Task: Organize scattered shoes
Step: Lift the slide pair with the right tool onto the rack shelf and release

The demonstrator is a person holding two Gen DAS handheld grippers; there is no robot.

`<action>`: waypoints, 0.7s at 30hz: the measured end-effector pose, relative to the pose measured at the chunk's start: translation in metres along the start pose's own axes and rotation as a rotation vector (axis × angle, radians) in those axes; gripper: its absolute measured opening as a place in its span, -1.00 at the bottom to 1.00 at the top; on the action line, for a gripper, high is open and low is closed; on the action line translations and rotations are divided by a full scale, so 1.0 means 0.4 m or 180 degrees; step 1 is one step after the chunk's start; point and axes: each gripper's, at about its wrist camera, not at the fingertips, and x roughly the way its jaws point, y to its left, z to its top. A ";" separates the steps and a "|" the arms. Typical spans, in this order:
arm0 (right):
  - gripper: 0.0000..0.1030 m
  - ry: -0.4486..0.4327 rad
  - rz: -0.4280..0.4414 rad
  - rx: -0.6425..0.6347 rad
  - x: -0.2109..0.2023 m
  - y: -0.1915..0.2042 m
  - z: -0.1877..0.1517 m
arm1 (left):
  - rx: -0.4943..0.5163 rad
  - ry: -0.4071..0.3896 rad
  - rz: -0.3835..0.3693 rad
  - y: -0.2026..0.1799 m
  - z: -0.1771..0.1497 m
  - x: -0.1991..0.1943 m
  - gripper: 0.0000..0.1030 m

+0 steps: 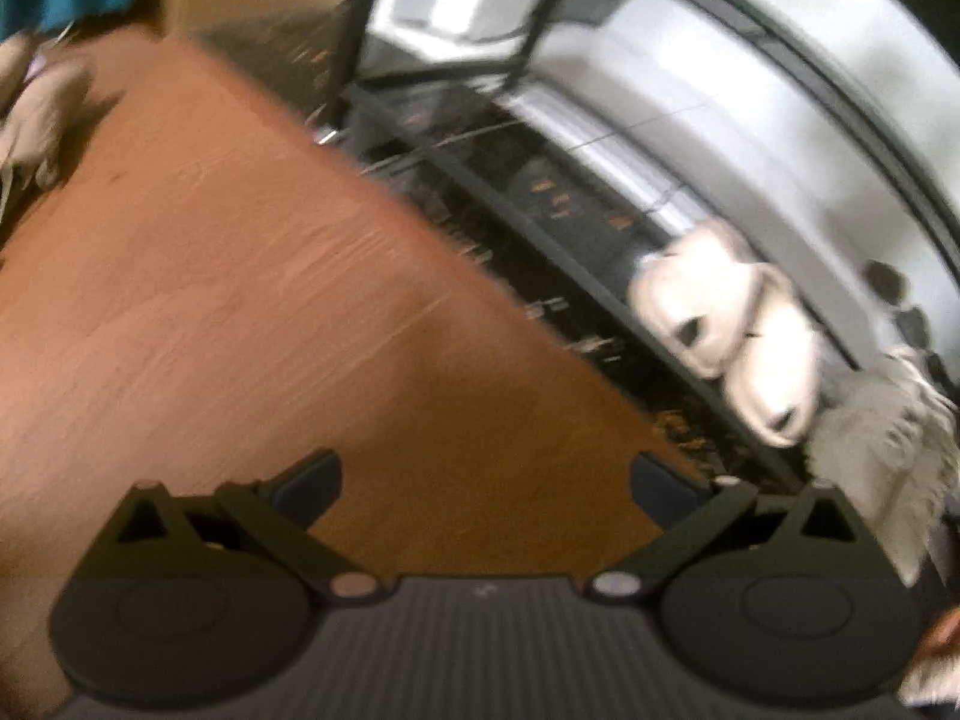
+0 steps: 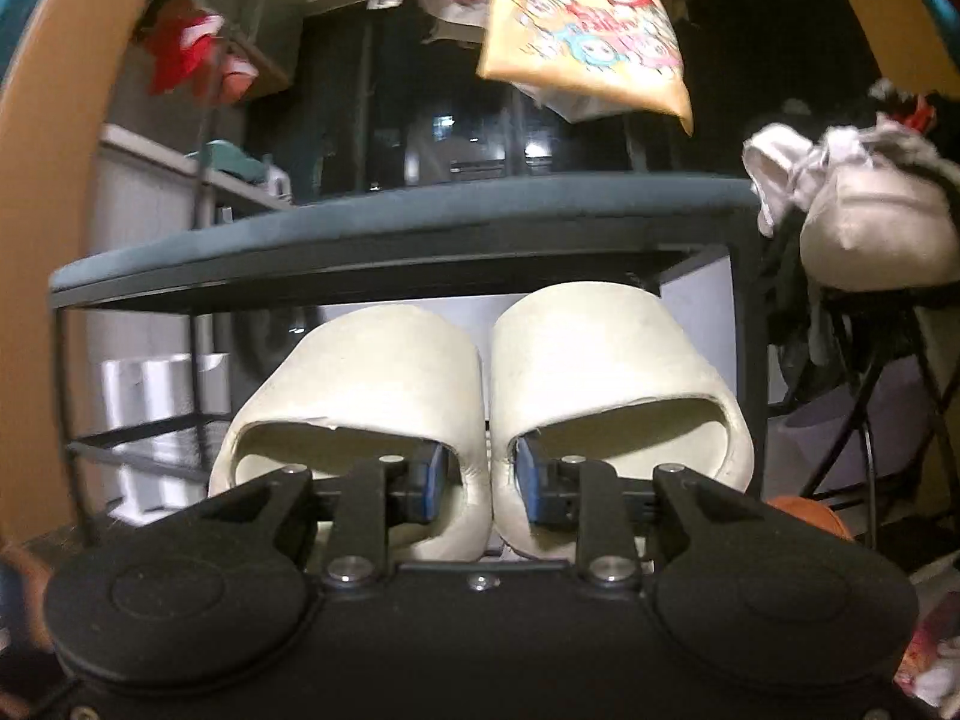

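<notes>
Right gripper (image 2: 483,480) grasps a pair of cream slides (image 2: 480,384) together: one blue finger (image 2: 433,483) sits inside the left shoe's opening, the other inside the right shoe's, clamping the two touching inner walls between them. The pair hangs in front of a dark rack (image 2: 396,228), about level with the gap under its top shelf, toes pointing away.

Left gripper (image 1: 486,480): fingers spread wide, nothing between them, over wood floor (image 1: 240,300). From that view the slides (image 1: 726,342) show as two pale shoes in front of the rack (image 1: 540,204) at right.

Handling, judged: moulded foam, so light, a little squashy, not fragile. The inner walls give a fair pinch, but two smooth walls can slide against each other; one shoe may droop or slip. Keep them level.

Another pale shoe (image 1: 36,108) lies far left on the floor.
</notes>
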 end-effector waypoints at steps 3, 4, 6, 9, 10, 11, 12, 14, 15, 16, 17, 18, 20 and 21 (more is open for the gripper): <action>-0.46 0.0064 -0.0071 0.0007 0.146 -0.024 -0.002 | -0.0116 -0.0078 -0.0214 -0.021 -0.002 -0.006 0.98; -0.46 0.0091 -0.0067 -0.0011 0.183 -0.032 -0.003 | -0.0122 -0.0080 -0.0278 -0.027 -0.002 -0.007 0.98; -0.46 0.0135 -0.0107 -0.0060 0.251 -0.047 -0.008 | -0.0081 -0.0123 -0.0471 -0.044 -0.009 -0.012 0.98; -0.46 0.0198 -0.0192 -0.0116 0.342 -0.071 -0.016 | -0.0079 -0.0169 -0.0539 -0.063 -0.014 -0.011 0.98; -0.46 0.0221 -0.0227 -0.0102 0.361 -0.079 -0.019 | -0.0092 -0.0144 -0.0599 -0.071 -0.017 -0.002 0.98; -0.46 0.0247 -0.0261 -0.0085 0.379 -0.088 -0.021 | -0.0062 -0.0108 -0.0615 -0.078 -0.021 0.005 0.98; -0.46 0.0292 -0.0301 -0.0048 0.402 -0.101 -0.023 | -0.0032 -0.0072 -0.0626 -0.084 -0.025 0.011 0.98; -0.45 0.0391 -0.0365 0.0034 0.442 -0.129 -0.027 | 0.0026 -0.0015 -0.0606 -0.091 -0.031 0.020 0.98; -0.43 0.0459 -0.0365 0.0064 0.455 -0.140 -0.031 | 0.0048 0.0011 -0.0597 -0.093 -0.033 0.024 0.98; -0.36 0.0547 -0.0362 0.0097 0.469 -0.155 -0.036 | 0.0042 0.0024 -0.0593 -0.093 -0.033 0.025 0.98; -0.35 0.0610 -0.0351 0.0071 0.478 -0.163 -0.041 | 0.0030 0.0037 -0.0586 -0.091 -0.033 0.028 0.98; -0.28 0.0635 -0.0332 0.0007 0.481 -0.164 -0.045 | 0.0001 0.0058 -0.0567 -0.089 -0.032 0.032 0.98; 0.58 0.0636 -0.0304 -0.0056 0.477 -0.162 -0.055 | -0.0018 0.0071 -0.0555 -0.086 -0.033 0.036 0.98; 0.72 0.0609 -0.0327 -0.0062 0.467 -0.158 -0.058 | -0.0022 0.0070 -0.0558 -0.085 -0.033 0.034 0.98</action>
